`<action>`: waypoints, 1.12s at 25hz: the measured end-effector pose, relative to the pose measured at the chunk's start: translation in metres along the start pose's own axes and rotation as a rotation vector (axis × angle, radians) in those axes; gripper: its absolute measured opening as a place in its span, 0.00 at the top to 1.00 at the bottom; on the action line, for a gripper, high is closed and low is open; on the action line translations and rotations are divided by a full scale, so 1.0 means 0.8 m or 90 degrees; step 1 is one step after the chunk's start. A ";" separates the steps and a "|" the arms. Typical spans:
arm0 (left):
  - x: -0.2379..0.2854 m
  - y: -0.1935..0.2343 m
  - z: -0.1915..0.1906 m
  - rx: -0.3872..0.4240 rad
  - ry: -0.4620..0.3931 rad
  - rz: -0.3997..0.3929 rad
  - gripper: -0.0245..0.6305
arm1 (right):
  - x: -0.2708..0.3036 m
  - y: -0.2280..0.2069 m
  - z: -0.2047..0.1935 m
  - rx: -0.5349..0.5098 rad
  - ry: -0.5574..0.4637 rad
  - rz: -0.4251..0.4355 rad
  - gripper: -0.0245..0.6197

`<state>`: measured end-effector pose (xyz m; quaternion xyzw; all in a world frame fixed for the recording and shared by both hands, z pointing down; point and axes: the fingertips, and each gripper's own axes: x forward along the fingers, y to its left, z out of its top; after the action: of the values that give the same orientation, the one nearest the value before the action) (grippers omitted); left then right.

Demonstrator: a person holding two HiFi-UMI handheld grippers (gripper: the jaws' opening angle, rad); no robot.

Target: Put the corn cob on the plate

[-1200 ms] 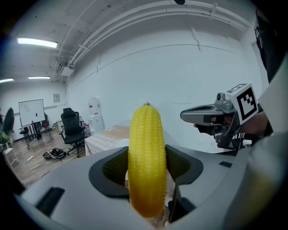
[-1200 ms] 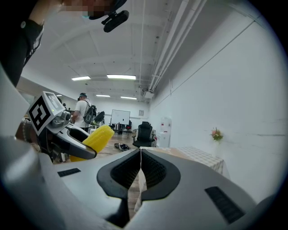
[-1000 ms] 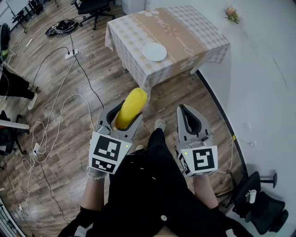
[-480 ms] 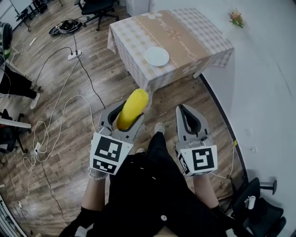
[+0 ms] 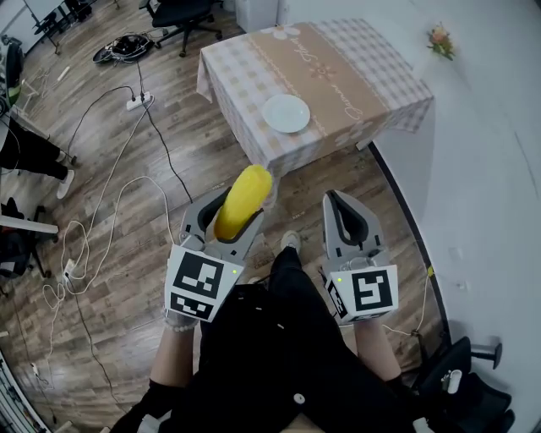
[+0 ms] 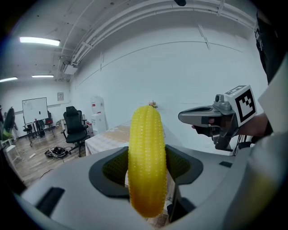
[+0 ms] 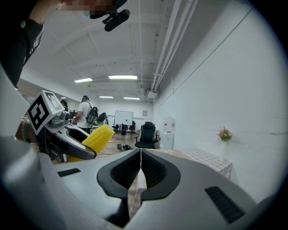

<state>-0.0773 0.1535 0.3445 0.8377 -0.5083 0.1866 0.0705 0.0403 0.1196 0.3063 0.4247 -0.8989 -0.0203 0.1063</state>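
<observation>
A yellow corn cob [image 5: 241, 200] sticks forward out of my left gripper [image 5: 226, 218], which is shut on it; in the left gripper view the cob [image 6: 146, 159] stands upright between the jaws. The white plate [image 5: 286, 112] lies on the checked tablecloth of a table [image 5: 245, 68] well ahead, with nothing on it. My right gripper [image 5: 345, 218] is held beside the left one, shut and holding nothing; its jaws meet in the right gripper view [image 7: 140, 167]. Both grippers hang above the wooden floor, short of the table.
Cables and a power strip [image 5: 135, 102] trail across the wooden floor on the left. An office chair [image 5: 177, 13] stands beyond the table. A white wall [image 5: 490, 169] runs along the right, with a small flower [image 5: 441, 40] near the table's far corner. A person [image 7: 84, 111] stands far off.
The table and plate have drifted slightly down and right in the head view and look a little nearer. Both grippers keep their pose, the left still holding the cob.
</observation>
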 end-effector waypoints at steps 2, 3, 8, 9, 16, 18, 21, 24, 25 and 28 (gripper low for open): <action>0.010 0.005 0.004 -0.002 0.000 0.004 0.57 | 0.010 -0.009 -0.001 0.003 0.002 0.004 0.90; 0.015 0.007 0.006 -0.003 0.001 0.006 0.57 | 0.015 -0.013 0.000 0.003 0.002 0.007 0.90; 0.044 0.021 0.016 -0.008 0.003 0.018 0.57 | 0.043 -0.036 -0.001 0.004 -0.001 0.021 0.90; 0.050 0.023 0.018 -0.009 0.003 0.020 0.57 | 0.049 -0.042 0.000 0.004 -0.001 0.024 0.90; 0.097 0.041 0.033 -0.020 0.013 0.044 0.57 | 0.090 -0.081 -0.001 0.000 0.002 0.054 0.90; 0.111 0.045 0.038 -0.025 0.015 0.050 0.57 | 0.102 -0.095 -0.001 -0.001 0.003 0.062 0.90; 0.131 0.049 0.046 -0.030 0.019 0.058 0.57 | 0.117 -0.114 -0.001 -0.001 0.003 0.073 0.90; 0.151 0.050 0.053 -0.034 0.023 0.063 0.57 | 0.129 -0.133 -0.001 -0.001 0.004 0.082 0.90; 0.158 0.050 0.055 -0.035 0.023 0.064 0.57 | 0.133 -0.139 -0.002 -0.001 0.004 0.085 0.90; 0.178 0.051 0.064 -0.039 0.022 0.067 0.57 | 0.144 -0.159 -0.004 -0.001 0.006 0.089 0.90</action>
<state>-0.0420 0.0005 0.3496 0.8041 -0.5557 0.1889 0.0948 0.0663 -0.0501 0.3134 0.3607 -0.9259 -0.0112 0.1118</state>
